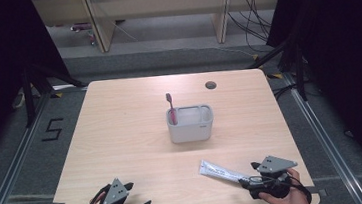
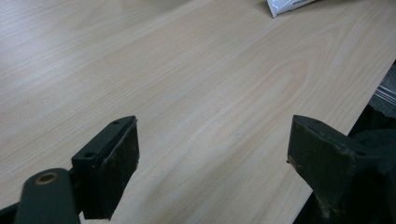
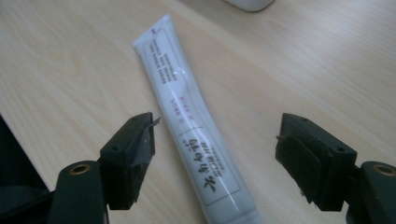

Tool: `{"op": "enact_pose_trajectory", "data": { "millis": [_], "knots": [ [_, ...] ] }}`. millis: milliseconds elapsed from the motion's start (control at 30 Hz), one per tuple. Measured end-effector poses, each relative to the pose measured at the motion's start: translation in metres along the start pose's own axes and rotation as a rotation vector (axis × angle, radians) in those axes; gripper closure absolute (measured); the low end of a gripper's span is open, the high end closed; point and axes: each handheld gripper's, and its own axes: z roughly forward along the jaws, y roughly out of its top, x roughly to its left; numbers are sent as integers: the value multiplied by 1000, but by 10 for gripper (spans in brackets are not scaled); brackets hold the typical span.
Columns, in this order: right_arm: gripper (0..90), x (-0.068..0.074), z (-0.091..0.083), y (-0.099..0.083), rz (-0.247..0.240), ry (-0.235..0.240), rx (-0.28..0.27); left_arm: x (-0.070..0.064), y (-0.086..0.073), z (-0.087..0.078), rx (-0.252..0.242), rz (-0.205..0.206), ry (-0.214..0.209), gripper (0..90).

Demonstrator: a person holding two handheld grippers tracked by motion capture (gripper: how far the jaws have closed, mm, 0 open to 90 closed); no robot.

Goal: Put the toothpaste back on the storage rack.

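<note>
Between the wide-spread jaws of the right gripper (image 3: 215, 161) lies a white toothpaste tube (image 3: 194, 123), flat on the table (image 1: 122, 138), untouched. Well apart, the left gripper (image 2: 212, 161) gapes wide over bare wood.

Between the black jaws of the right gripper (image 3: 215, 158) lies a white toothpaste tube (image 3: 194, 123) with dark lettering, a little red print and a thin framed panel toward its far end. Beyond it stands a pale grey holder (image 1: 190, 123) with a pinkish-red toothbrush (image 1: 171, 109) in it. Under the left gripper (image 2: 212, 163), black too, the table (image 2: 196, 84) is light wood with a fine, wavy grain.
</note>
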Motion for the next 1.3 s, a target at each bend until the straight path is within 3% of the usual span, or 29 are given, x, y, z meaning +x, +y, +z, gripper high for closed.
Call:
{"op": "enact_pose_trajectory", "data": {
  "millis": [33,100,133,200,267,333,500,567,600,800,1000,1200,1233,1300],
  "knots": [
    [291,1,2,2,-27,7,22,0,0,0,8,9,6,162],
    [308,5,4,6,-55,1,64,-3,0,1,-22,-25,1,162],
    [317,6,5,7,-63,-6,82,0,0,-1,6,7,9,162],
    [324,8,8,10,-99,-10,118,-1,0,0,-1,-5,0,162],
    [337,8,11,14,-144,-4,121,0,0,1,1,-1,4,162],
    [347,11,14,17,-141,-7,140,-1,0,0,4,-7,-1,162],
    [399,13,24,23,-211,18,179,0,0,0,2,-2,-2,162],
    [418,17,28,25,-222,20,211,0,0,0,9,8,5,162],
    [426,17,28,25,-232,25,228,-2,0,1,-13,-17,-5,162],
    [503,17,33,27,-242,16,246,-2,0,2,-9,-12,-5,162],
    [548,17,38,32,-280,42,298,-2,-1,2,-9,-18,-4,162],
    [577,18,45,37,-306,19,350,-1,-1,2,6,-4,-12,162],
    [580,17,47,38,-332,18,360,-1,-1,2,6,-4,-13,162],
    [585,19,46,38,-296,21,368,-1,-1,2,7,-4,-13,162]
  ]
}}
